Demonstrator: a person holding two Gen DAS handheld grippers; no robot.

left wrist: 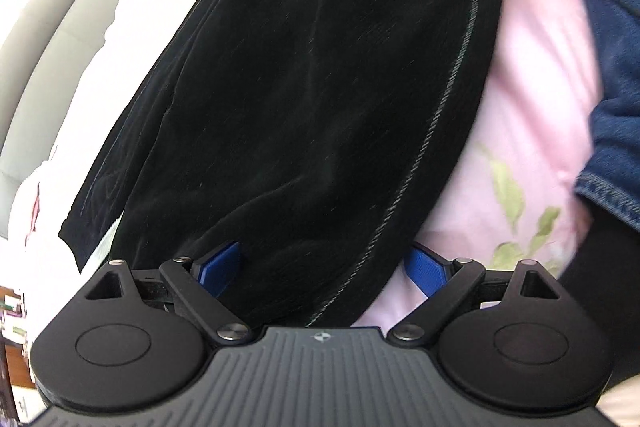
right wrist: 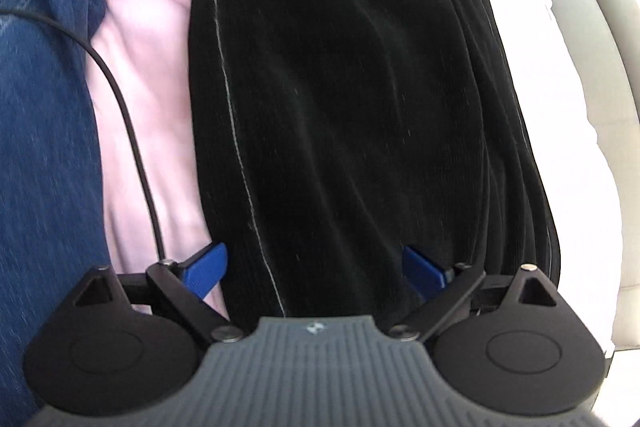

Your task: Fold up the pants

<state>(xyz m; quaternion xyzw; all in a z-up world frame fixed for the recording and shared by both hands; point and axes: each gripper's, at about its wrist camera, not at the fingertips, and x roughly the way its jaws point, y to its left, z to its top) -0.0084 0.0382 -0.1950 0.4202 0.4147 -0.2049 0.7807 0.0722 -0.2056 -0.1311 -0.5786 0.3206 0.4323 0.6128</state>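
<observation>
Both jaws stand wide: left gripper [left wrist: 324, 267] and right gripper [right wrist: 316, 267] straddle the black pants [left wrist: 304, 87] without pinching. Risk: closing snags the pink sheet [left wrist: 532, 107] beside the pants' seam.

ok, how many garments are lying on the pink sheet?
2: black velvety pants laid lengthwise mid-frame, blue denim piece at the left edge in the right wrist view, apart from them. More may lie outside both frames.
</observation>
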